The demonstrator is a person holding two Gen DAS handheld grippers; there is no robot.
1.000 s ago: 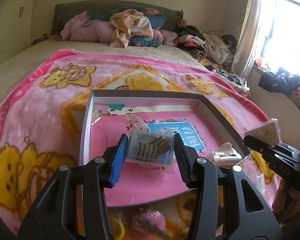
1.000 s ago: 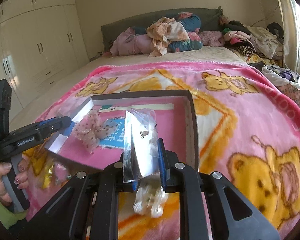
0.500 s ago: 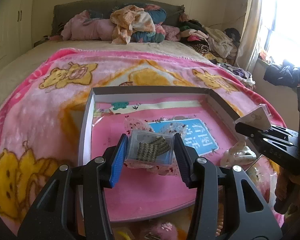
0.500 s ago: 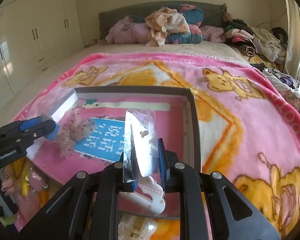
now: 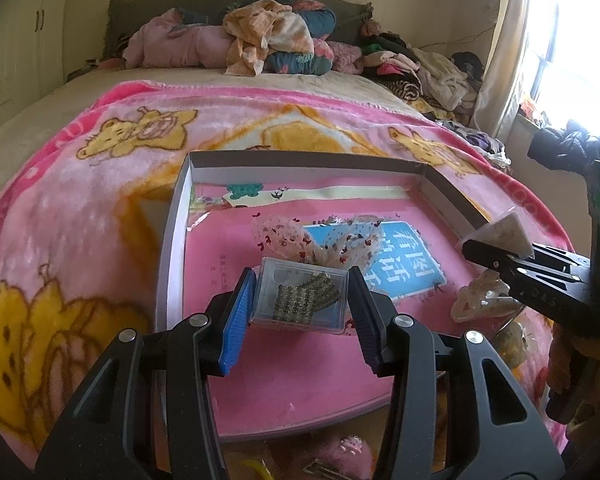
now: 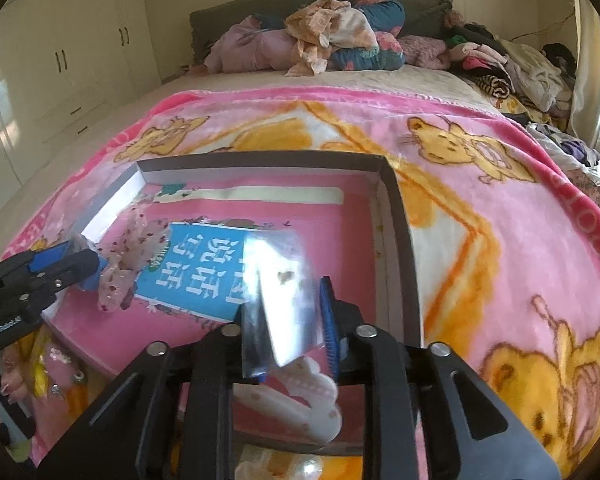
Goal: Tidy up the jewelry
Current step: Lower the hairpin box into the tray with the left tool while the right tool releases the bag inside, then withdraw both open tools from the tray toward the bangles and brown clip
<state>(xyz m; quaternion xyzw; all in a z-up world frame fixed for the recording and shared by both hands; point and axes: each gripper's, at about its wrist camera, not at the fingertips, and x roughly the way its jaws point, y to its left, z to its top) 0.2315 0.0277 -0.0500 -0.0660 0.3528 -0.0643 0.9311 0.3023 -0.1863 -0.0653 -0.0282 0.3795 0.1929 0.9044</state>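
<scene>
One shallow box tray (image 5: pixel 172 240) lies on the pink bear-print blanket (image 5: pixel 80 208) that covers the bed, its floor lined with a pink sheet bearing one blue label with white characters (image 5: pixel 404 256).

Two grippers work over it. The left gripper (image 5: pixel 300 300) is clenched on one small clear plastic case (image 5: pixel 300 300), which holds a row of dark studded hair clips (image 5: pixel 306 296) too small to count; its blue pad and its dark pad press the case's two short sides, and the case hangs over the near middle of the tray. Just behind the case lies one sheer speckled bow (image 5: pixel 332 240), partly over the blue label.

The right gripper (image 6: pixel 288 312) has just been opening its jaws. One small clear plastic bag (image 6: pixel 284 288), with a tiny earring-like piece inside, stands tilted between them, over the tray's near right part; the bag is blurred, and I cannot tell whether the pads touch it, though a gap shows beside the blue pad (image 6: pixel 327 320).

One cream hair claw clip (image 6: pixel 300 396) lies at the tray's near right edge, directly below the right gripper and partly hidden by it. In front of the tray, on the blanket, lie a few more trinkets, among them a pink fuzzy piece (image 5: pixel 348 452) and a yellow one, mostly hidden by the gripper bodies.

One heap of folded clothes (image 5: pixel 268 44) lines the headboard, and another heap (image 5: pixel 432 76) runs down the window side
</scene>
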